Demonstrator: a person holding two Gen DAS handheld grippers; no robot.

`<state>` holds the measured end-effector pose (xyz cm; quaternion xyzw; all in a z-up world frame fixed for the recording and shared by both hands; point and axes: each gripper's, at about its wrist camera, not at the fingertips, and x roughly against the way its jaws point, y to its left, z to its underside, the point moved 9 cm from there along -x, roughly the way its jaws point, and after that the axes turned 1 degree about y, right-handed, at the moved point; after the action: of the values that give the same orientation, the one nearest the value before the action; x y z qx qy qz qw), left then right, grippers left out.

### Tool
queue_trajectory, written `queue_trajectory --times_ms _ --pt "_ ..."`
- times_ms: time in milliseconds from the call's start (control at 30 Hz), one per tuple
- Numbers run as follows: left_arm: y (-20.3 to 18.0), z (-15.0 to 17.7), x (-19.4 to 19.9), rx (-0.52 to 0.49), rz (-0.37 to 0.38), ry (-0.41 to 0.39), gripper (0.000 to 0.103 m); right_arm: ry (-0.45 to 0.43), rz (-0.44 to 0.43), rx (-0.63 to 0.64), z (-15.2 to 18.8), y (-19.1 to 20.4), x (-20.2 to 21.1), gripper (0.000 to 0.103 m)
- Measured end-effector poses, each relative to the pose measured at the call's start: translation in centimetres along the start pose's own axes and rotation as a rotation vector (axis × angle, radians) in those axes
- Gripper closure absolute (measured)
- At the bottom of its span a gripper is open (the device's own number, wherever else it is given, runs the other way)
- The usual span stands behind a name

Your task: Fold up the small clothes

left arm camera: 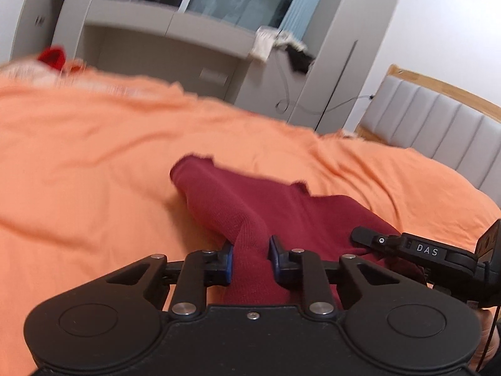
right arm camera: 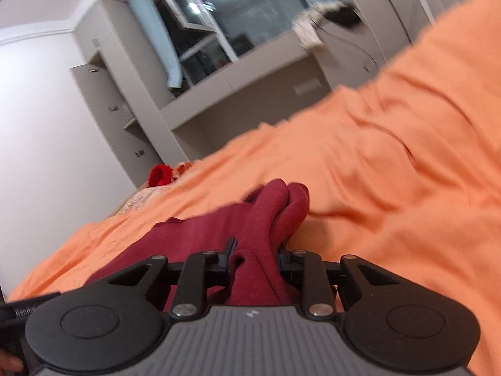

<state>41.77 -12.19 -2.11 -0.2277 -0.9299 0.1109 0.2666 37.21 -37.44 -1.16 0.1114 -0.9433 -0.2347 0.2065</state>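
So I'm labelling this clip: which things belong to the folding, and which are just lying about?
In the job:
- dark red garment
- left gripper, gripping it
- right gripper, gripping it
- orange bedsheet

Lying about:
- bright red item
- cloths on the cabinet

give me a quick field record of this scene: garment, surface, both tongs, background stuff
garment: dark red knit garment, bunched, partly raised off the cover
surface: orange bed cover, wrinkled
left tongs: shut on a fold of the garment, blue pads on either side of it
right tongs: shut on another bunched fold of the same garment
other tongs in view: the right tongs show at the right edge of the left wrist view
far side of bed: bright red item, too blurred to identify
background: grey cabinets, window, padded headboard
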Motion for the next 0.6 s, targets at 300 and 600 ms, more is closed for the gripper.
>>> queue_trajectory --times_ms 300,600 --pt "-0.2 -2.5 3.6 -0.234 -0.097 -0.179 0.08 -0.09 -0.066 0.139 -0.8 6.0 -1.1 0.078" --pt "3.3 -3.0 5.1 -0.243 -0.205 -0.172 0.08 -0.037 -0.063 0.192 0.8 8.6 -4.2 0.078"
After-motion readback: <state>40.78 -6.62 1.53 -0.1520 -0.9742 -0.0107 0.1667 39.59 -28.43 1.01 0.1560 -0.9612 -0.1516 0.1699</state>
